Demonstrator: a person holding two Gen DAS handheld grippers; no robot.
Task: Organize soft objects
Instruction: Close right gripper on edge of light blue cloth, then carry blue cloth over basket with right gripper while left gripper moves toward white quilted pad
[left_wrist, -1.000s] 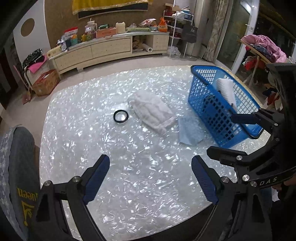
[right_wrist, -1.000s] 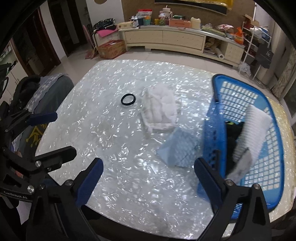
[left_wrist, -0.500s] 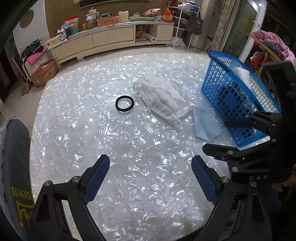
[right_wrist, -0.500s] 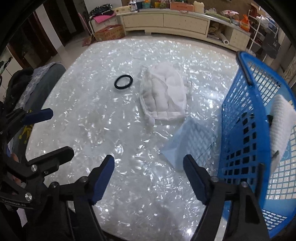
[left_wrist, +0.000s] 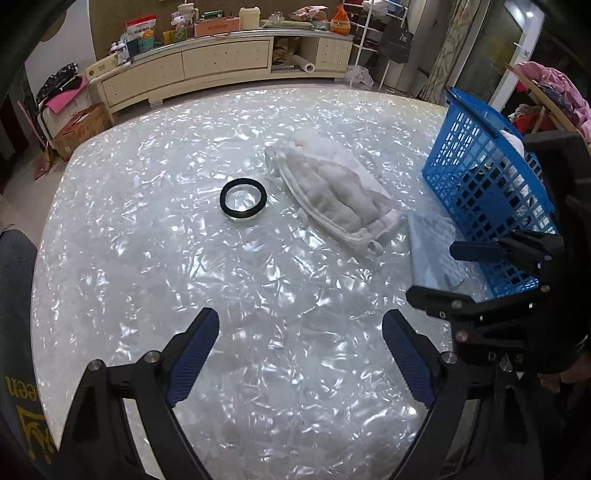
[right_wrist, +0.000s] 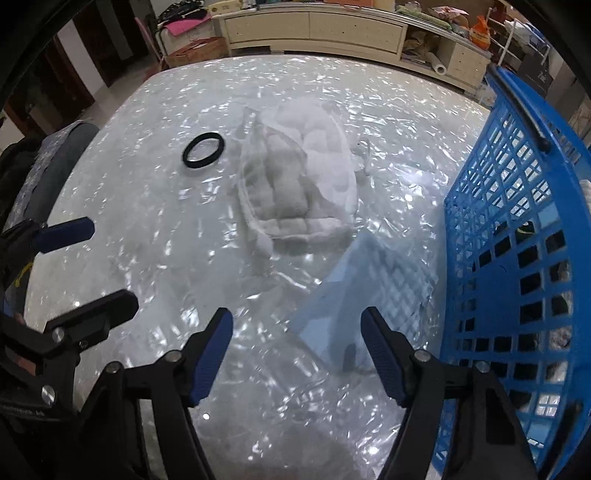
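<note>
A white padded cloth (left_wrist: 332, 192) lies in the middle of the shiny white table (left_wrist: 166, 258); it also shows in the right wrist view (right_wrist: 295, 177). A light blue cloth (right_wrist: 365, 288) lies flat beside a blue plastic basket (right_wrist: 517, 221), which holds a white cloth and dark items. A black ring (left_wrist: 243, 198) lies left of the white cloth. My left gripper (left_wrist: 301, 354) is open and empty over the table's near part. My right gripper (right_wrist: 297, 354) is open and empty, low over the near corner of the blue cloth.
The basket (left_wrist: 487, 184) stands at the table's right edge. A grey chair back (left_wrist: 14, 314) is at the left. A long cream cabinet (left_wrist: 221, 62) with clutter on top stands across the floor behind the table.
Both grippers have moved forward and lower toward the table. The right gripper has narrowed its opening and come close to the blue cloth.
</note>
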